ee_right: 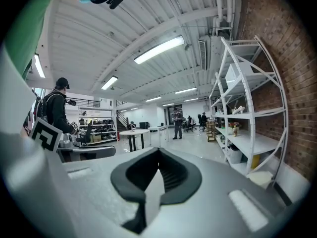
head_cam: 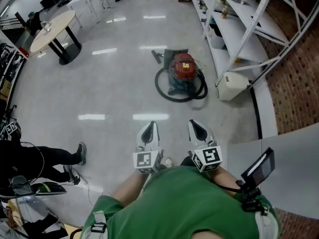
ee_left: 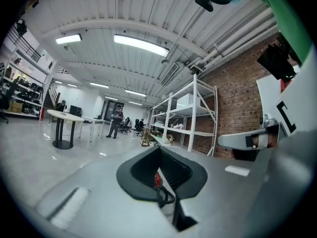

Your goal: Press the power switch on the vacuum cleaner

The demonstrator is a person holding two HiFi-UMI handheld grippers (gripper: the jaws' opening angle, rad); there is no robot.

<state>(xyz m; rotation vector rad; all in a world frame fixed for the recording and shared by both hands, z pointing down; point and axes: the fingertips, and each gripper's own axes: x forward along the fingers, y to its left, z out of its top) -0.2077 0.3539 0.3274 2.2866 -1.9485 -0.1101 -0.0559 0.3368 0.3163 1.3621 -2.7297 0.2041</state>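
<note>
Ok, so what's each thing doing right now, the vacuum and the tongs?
vacuum cleaner: upright on the floor, untouched, away from both tongs.
hose: looped on the floor round the vacuum cleaner.
left tongs: shut, empty.
right tongs: shut, empty.

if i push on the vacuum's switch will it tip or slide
Probably won't tip: the vacuum looks squat and sits low. It might slide a little, since the floor is glossy. The hose looped around it looks floppy and may drag.
</note>
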